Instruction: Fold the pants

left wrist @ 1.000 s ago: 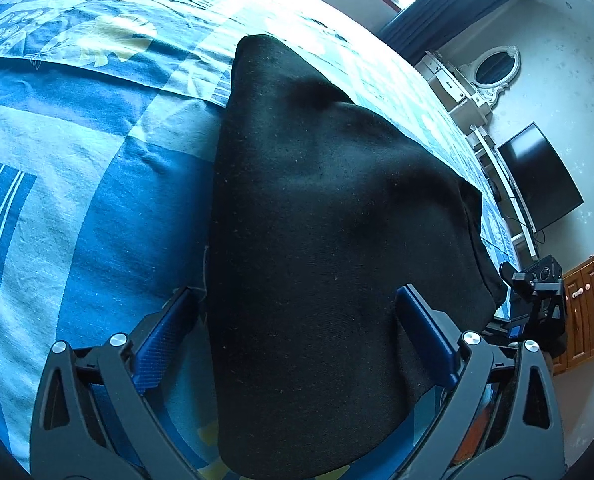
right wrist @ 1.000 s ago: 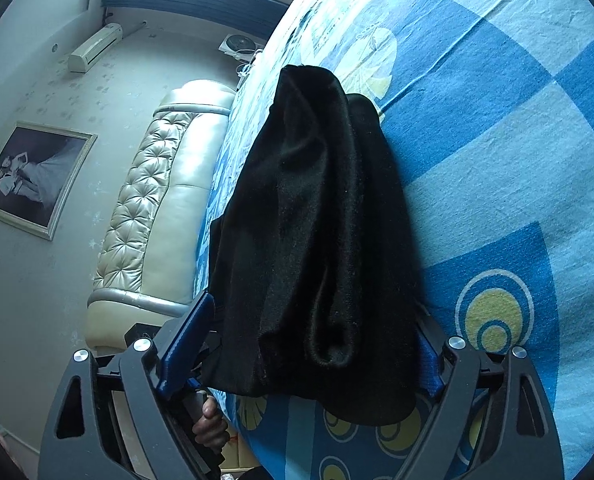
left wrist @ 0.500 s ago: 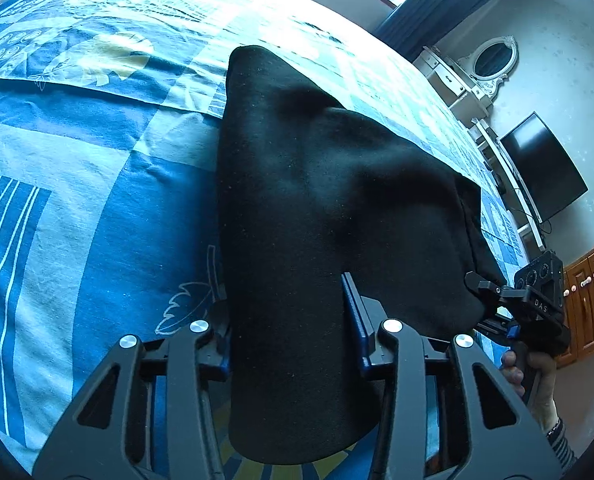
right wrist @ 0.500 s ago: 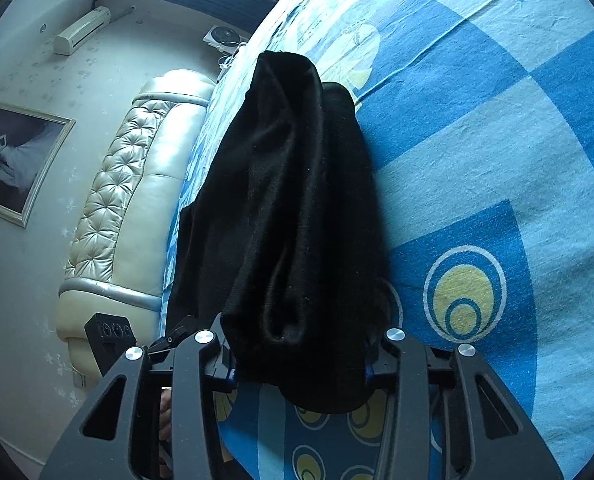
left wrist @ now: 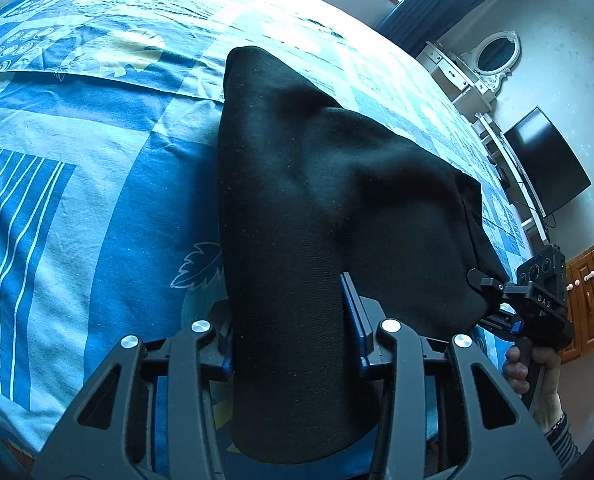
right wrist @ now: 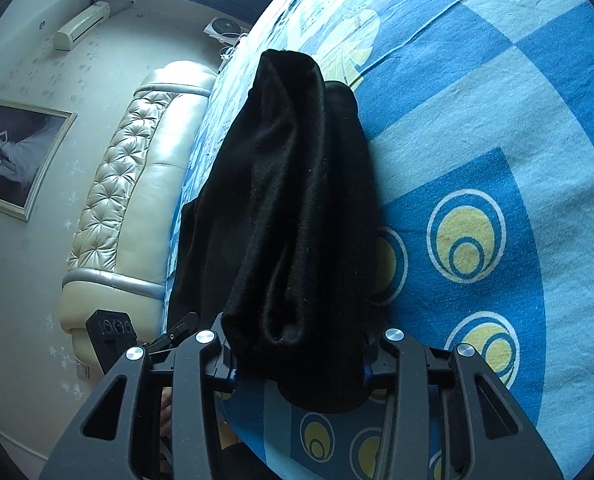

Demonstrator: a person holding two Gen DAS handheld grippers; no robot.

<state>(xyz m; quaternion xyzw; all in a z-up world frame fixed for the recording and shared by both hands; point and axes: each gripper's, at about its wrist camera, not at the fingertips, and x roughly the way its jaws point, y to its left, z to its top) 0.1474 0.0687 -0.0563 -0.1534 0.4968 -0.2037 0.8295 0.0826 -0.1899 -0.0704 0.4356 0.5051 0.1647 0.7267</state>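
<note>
Where the left wrist camera looks along its fingers, the left gripper (left wrist: 289, 332) pinches a thick bunched end of the black pants (left wrist: 317, 208), its blue-padded jaws pressed against the cloth on both sides. The pants are dark, matte, speckled with lint, and lie in a folded mound on the blue patterned bedsheet (left wrist: 77, 168), narrowing toward the far end. At the right edge the right gripper (left wrist: 485, 284) bites the other near corner of the fabric, with the person's right hand (left wrist: 533, 372) on its handle.

From the right wrist camera, the right gripper (right wrist: 297, 356) clamps a rolled, hanging bundle of the same pants (right wrist: 289, 200), layers visibly doubled with deep vertical creases. The garment stretches away across the bedsheet (right wrist: 497, 128), near the bed's edge beside a cream tufted headboard (right wrist: 137, 184). Part of the left gripper (right wrist: 177, 332) shows at lower left, touching the cloth
</note>
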